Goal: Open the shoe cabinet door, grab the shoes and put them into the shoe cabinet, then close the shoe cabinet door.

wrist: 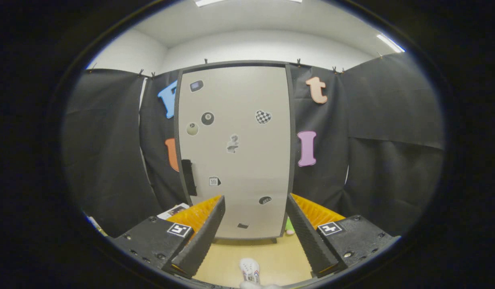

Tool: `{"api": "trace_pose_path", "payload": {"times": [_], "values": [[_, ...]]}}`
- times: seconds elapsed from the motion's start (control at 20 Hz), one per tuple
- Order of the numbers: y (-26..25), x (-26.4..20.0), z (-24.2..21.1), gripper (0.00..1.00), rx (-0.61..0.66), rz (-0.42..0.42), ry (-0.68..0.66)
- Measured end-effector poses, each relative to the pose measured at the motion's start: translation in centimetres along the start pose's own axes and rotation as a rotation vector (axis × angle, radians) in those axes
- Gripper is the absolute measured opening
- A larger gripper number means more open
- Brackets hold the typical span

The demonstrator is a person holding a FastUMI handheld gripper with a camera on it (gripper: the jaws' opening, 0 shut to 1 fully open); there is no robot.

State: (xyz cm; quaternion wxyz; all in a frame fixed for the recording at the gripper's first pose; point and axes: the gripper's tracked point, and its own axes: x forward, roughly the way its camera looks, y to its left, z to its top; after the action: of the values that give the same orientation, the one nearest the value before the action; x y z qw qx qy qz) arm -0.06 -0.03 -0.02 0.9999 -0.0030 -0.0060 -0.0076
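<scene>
**Ana:** Ribbed pads line the inner faces of the two fingers (209, 237) of the gripper (255, 204), and the fingers stand wide apart with nothing held between them.

**Ben:** What lies in the gap between them?

**Ana:** Low down, near the base of the fingers, a white shoe (250, 271) rests on the pale wooden floor (271, 257), toe pointing ahead toward the cabinet. It touches neither finger. Something pale sits just behind the shoe, too cut off to make out.

**Ben:** And beyond the shoe?

**Ana:** Ahead of the fingertips stands the shoe cabinet (235, 152), tall and upright, with a light grey door (247, 100) in a dark frame. The door is closed. A dark vertical handle (188, 176) sits on the door's left edge, about level with the left fingertip and a little to the outside of it.

**Ben:** Anything on the door?

**Ana:** Small stickers (263, 117) are scattered over it, among them a checkered heart and a black billiard ball.

**Ben:** What surrounds the cabinet?

**Ana:** Black cloth (107, 152) hangs behind and to both sides of it. Low beside the cabinet's right foot, just past the right finger, is a small green and pink object (289, 227), mostly hidden. Past the left finger a flat printed sheet (173, 210) lies on the floor. Above the cloth, a white wall and ceiling lights (390, 43).
</scene>
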Motion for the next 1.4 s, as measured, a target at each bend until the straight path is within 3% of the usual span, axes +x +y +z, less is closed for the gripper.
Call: {"api": "trace_pose_path", "payload": {"times": [0.65,1.4], "values": [[3.5,3.4,-2.0,0.99,-0.004,0.018,0.033],[17.7,17.8,-4.9,0.99,0.005,0.202,0.053]]}}
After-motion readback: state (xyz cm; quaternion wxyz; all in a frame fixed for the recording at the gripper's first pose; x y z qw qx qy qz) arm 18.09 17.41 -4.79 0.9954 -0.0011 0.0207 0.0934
